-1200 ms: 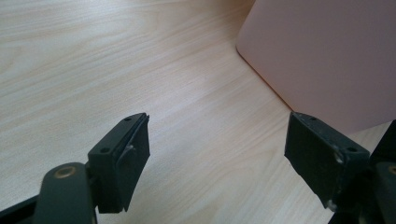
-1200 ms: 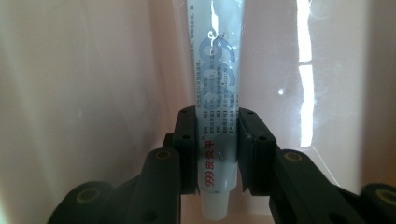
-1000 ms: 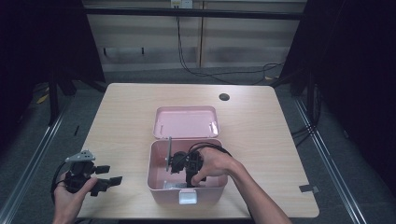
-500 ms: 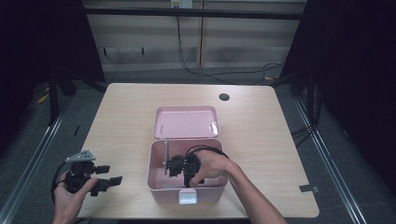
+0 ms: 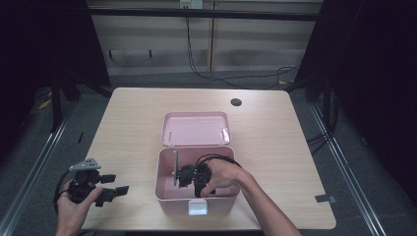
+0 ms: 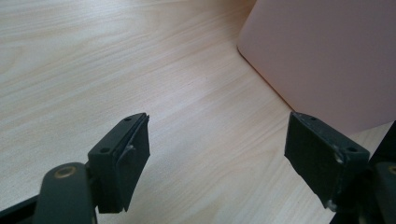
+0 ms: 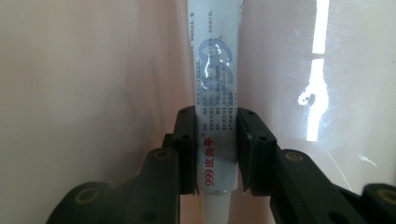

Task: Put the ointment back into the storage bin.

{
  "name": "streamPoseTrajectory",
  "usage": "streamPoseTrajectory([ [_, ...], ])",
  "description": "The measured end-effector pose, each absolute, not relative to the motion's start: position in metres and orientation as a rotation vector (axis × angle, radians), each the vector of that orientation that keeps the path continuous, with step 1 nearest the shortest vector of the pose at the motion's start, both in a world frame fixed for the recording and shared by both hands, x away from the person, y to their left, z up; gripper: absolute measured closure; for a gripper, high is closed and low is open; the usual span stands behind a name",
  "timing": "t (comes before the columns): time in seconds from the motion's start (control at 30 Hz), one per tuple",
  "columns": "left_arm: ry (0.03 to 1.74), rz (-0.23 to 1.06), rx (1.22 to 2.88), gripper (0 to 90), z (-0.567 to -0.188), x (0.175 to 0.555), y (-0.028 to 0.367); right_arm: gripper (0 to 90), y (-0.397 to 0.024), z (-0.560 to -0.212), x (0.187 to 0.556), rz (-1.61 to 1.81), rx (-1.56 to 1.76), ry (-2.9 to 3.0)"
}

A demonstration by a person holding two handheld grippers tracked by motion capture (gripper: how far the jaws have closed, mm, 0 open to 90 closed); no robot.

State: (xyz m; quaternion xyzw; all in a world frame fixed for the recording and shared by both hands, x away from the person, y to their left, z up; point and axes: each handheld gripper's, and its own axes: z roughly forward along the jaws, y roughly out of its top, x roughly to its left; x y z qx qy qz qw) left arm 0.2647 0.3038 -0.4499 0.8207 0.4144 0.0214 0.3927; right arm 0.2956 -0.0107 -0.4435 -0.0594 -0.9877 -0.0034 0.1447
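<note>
One white tube (image 7: 215,102) sits clamped between the jaws of the right hand-held gripper (image 7: 215,151), low inside the pink box (image 5: 164,189); its long axis runs straight ahead along the jaws. Walls hem it closely, so upward looks the freest way. Left hand-held gripper (image 6: 217,156) rests open, empty, on the desk (image 5: 133,128) beside the box.

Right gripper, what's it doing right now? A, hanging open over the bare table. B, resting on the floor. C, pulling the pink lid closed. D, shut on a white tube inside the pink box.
D: the right gripper has both jaws pressed against a white tube, and the high view shows that hand down inside the pink box.
</note>
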Motion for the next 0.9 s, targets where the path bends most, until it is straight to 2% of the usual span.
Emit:
streamPoseTrajectory([
  [0.47,1.050,0.054,2.084,22.2,-0.450,0.265,0.303,68.3,-0.013,-0.441,0.295,-0.078,-0.197,-2.830],
  [0.63,1.051,0.056,2.084,22.2,-0.450,0.265,0.303,62.8,-0.013,-0.437,0.296,-0.062,-0.224,-2.836],
  [0.9,1.050,0.054,2.084,22.1,-0.450,0.265,0.303,59.1,-0.020,-0.428,0.299,-0.074,-0.322,-2.847],
])
